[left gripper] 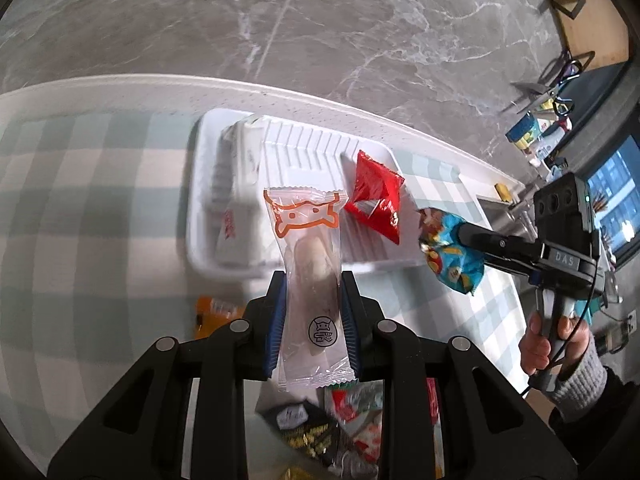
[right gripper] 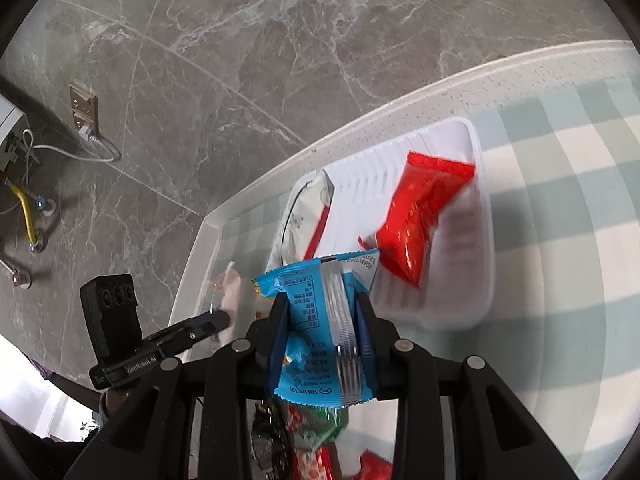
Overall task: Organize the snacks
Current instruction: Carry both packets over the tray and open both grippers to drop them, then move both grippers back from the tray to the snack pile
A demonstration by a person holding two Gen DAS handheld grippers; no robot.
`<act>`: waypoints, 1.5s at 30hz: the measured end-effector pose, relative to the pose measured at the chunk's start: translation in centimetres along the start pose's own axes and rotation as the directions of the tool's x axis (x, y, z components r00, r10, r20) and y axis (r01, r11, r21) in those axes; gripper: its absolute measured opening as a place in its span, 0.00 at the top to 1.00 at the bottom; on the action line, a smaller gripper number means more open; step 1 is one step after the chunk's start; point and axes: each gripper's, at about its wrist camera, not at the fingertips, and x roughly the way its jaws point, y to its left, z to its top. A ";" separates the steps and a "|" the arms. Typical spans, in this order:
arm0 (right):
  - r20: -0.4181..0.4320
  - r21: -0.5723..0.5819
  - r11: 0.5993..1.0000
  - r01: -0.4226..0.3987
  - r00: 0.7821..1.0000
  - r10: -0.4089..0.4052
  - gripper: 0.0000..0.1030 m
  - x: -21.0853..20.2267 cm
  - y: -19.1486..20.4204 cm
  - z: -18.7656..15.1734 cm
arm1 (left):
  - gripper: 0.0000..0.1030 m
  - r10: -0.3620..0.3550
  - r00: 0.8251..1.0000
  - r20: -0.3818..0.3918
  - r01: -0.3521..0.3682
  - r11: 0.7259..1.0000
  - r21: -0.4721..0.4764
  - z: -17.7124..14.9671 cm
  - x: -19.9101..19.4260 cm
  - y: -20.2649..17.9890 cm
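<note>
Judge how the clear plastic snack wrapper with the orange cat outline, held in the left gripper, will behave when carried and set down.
The clear plastic snack wrapper with the orange cat outline probably flops: its top stands unsupported above the left gripper. It looks light, being thin film around one small pale piece. The glossy film may slip on the ribbed white plastic tray.

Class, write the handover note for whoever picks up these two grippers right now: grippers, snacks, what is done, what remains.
Left gripper: shut on a clear packet with orange print, held above the table in front of the white tray.
Right gripper: shut on a blue snack packet, also near the tray.
Done: a red packet and a white packet lie in the tray.
Left: place both held packets, then sort the loose snacks still piled on the checked cloth below the grippers.
</note>
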 end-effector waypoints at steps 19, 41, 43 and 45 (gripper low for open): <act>0.000 -0.006 0.999 0.047 0.999 -0.047 0.66 5.6 0.3 6.8 | 0.77 0.017 1.000 -0.022 -0.016 0.999 0.051 6.6 6.6 -0.1; 0.021 -0.014 0.994 0.105 0.994 -0.104 0.57 9.0 -0.9 9.2 | 0.76 0.116 0.992 -0.047 -0.113 0.992 0.065 7.9 11.3 0.9; 0.029 -0.025 0.994 0.104 0.994 -0.103 0.52 8.8 -0.7 9.1 | 0.75 0.110 0.993 -0.045 -0.107 0.992 0.070 7.9 11.4 0.9; 0.036 -0.041 0.994 0.106 0.994 -0.104 0.50 8.5 -0.3 9.0 | 0.75 0.116 0.993 -0.038 -0.113 0.991 0.077 7.9 11.3 0.7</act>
